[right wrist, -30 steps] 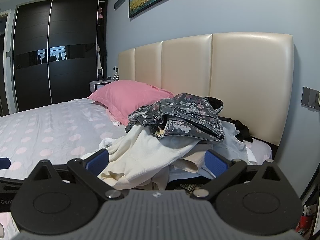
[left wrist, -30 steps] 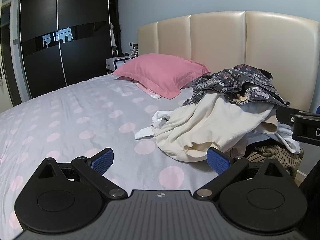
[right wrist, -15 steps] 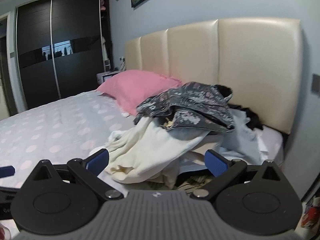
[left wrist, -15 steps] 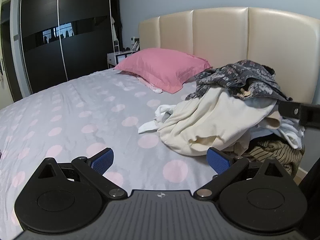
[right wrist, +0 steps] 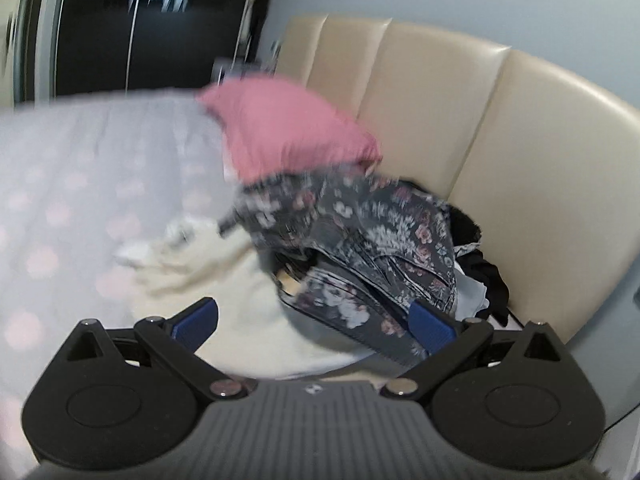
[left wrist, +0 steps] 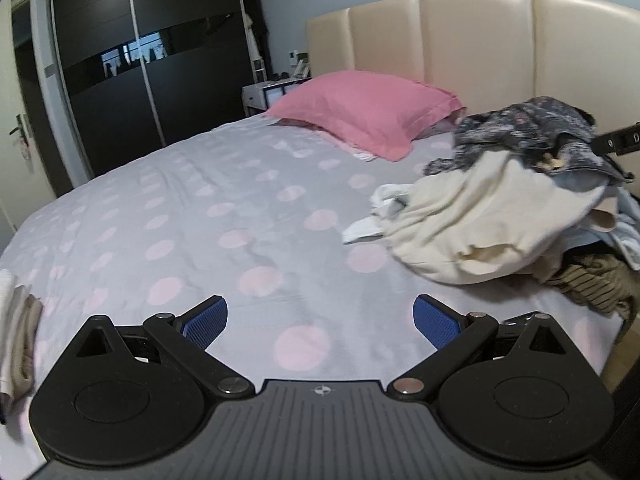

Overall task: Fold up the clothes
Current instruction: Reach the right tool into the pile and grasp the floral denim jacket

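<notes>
Two tools, both spread wide, gripping nothing. Your right tool (right wrist: 314, 322) hovers over floral garment (right wrist: 360, 236) topping clothes pile (left wrist: 508, 208) at bed's (left wrist: 200, 208) headboard-side corner; left tool (left wrist: 320, 320) over bare sheet. Pile unsorted, nothing visibly folded in centre; small folded-looking cloth (left wrist: 16, 332) at bed's near-left edge, unclear. No containers visible.
</notes>
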The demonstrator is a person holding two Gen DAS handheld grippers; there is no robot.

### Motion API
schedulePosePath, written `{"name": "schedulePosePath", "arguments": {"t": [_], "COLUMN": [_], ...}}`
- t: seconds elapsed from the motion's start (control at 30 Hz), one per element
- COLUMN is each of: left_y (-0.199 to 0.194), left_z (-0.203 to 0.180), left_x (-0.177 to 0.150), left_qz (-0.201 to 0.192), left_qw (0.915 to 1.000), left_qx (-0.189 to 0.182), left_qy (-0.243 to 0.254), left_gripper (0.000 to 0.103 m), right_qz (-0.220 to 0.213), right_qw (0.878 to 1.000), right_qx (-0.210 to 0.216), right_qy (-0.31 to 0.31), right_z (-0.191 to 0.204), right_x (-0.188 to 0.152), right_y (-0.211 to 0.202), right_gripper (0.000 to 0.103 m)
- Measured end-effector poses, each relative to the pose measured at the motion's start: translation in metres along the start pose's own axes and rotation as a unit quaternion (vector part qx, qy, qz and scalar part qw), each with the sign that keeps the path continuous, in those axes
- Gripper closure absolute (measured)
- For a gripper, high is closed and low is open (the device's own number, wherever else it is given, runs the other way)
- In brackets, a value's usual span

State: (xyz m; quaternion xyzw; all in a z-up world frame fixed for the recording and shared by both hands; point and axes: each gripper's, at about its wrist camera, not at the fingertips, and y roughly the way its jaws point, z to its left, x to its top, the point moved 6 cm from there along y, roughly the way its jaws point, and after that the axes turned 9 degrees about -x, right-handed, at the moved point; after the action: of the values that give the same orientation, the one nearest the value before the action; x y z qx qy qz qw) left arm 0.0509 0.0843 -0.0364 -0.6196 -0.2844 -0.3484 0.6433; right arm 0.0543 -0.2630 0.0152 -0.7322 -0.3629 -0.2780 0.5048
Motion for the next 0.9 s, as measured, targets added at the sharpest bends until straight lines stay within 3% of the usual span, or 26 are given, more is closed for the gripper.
{"name": "schedulePosePath", "arguments": {"t": [0.17, 0.23, 0.27, 0.37, 0.43, 0.6, 0.7, 0.9], "left_y": [-0.004, -0.005, -0.007, -0.011, -0.014, -0.021, -0.022, -0.027], "left_z": [0.041, 0.059, 0.067, 0.091, 0.105, 0.140, 0.152, 0.156], "left_x": [-0.004, -0.009, -0.012, -0.021, -0.027, -0.044, -0.049, -0.043], "left_qz": [0.014, 0.025, 0.030, 0.042, 0.047, 0.056, 0.058, 0.046], "left_qw": [0.9993, 0.9985, 0.9980, 0.9964, 0.9952, 0.9914, 0.9896, 0.9903], "left_qx": [0.035, 0.049, 0.055, 0.073, 0.085, 0.108, 0.109, 0.106], "left_qy": [0.003, 0.000, -0.002, -0.008, -0.011, -0.049, -0.075, -0.076], "left_gripper": [0.001, 0.001, 0.001, 0.001, 0.001, 0.001, 0.002, 0.002], "right_qz": [0.022, 0.031, 0.040, 0.059, 0.060, 0.069, 0.057, 0.002], "right_qw": [0.999, 0.999, 0.999, 0.998, 0.998, 0.997, 0.998, 0.997], "right_qx": [-0.016, -0.018, -0.016, -0.011, -0.015, -0.039, -0.039, -0.060], "right_qy": [-0.024, -0.025, -0.024, -0.019, -0.022, -0.013, 0.000, -0.037], "right_z": [-0.003, -0.004, -0.004, -0.004, -0.002, -0.008, -0.014, -0.011], "right_x": [0.006, 0.008, 0.008, 0.011, 0.014, 0.026, 0.038, 0.088], "right_y": [0.051, 0.067, 0.075, 0.092, 0.096, 0.100, 0.092, 0.061], "right_gripper": [0.002, 0.016, 0.035, 0.035, 0.041, 0.074, 0.082, 0.087]}}
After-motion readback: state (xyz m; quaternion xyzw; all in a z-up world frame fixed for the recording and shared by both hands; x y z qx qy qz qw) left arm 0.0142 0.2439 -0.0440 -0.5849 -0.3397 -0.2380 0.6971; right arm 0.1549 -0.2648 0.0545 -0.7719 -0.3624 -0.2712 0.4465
